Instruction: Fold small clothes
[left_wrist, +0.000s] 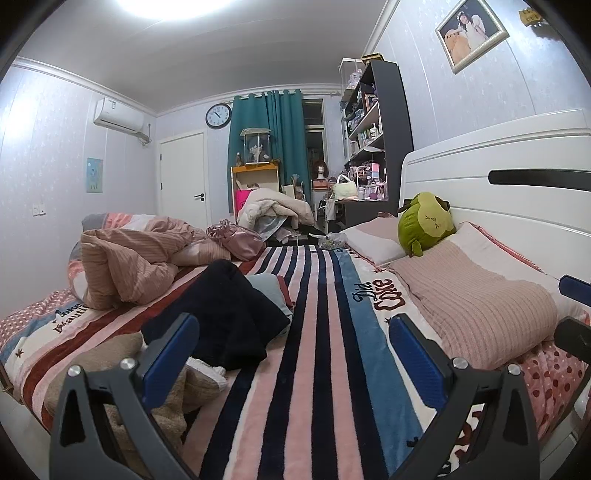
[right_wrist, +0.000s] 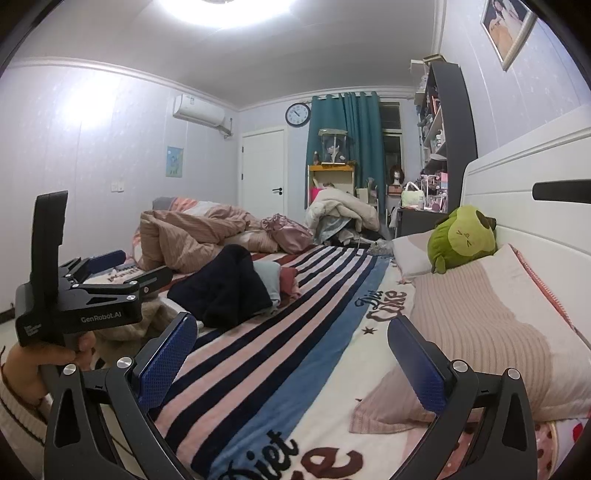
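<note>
While both claws hung above the striped blanket (left_wrist: 314, 332), neither touched any cloth. At the far left of the left wrist view a tan fleece garment (left_wrist: 122, 354) lay bunched at the bed's edge, partly behind the left claw's (left_wrist: 295, 350) left finger. Just beside it, toward the middle, a black garment (left_wrist: 225, 314) lay crumpled on the blanket, with a pale blue piece (left_wrist: 271, 291) and a red one (left_wrist: 284, 290) tucked against its far side. Behind these sat a rumpled pink duvet (left_wrist: 129, 266). The left claw stood wide apart, its blue pads holding nothing. To its right a pink ribbed pillow (left_wrist: 476, 306) lay by the white headboard (left_wrist: 498, 177), with a green plush (left_wrist: 424, 221) propped beyond it.

From the right wrist view, the person's left hand (right_wrist: 40, 362) gripped the left tool's handle at the left edge, its fingers pointing over the bed toward the duvet. The black garment (right_wrist: 221, 291) sat right of that tool, well apart from the right claw (right_wrist: 293, 354). That claw was also spread wide and empty over the blanket (right_wrist: 295, 332). Farther right were the pillow (right_wrist: 491, 325) and plush (right_wrist: 461, 232).
</note>
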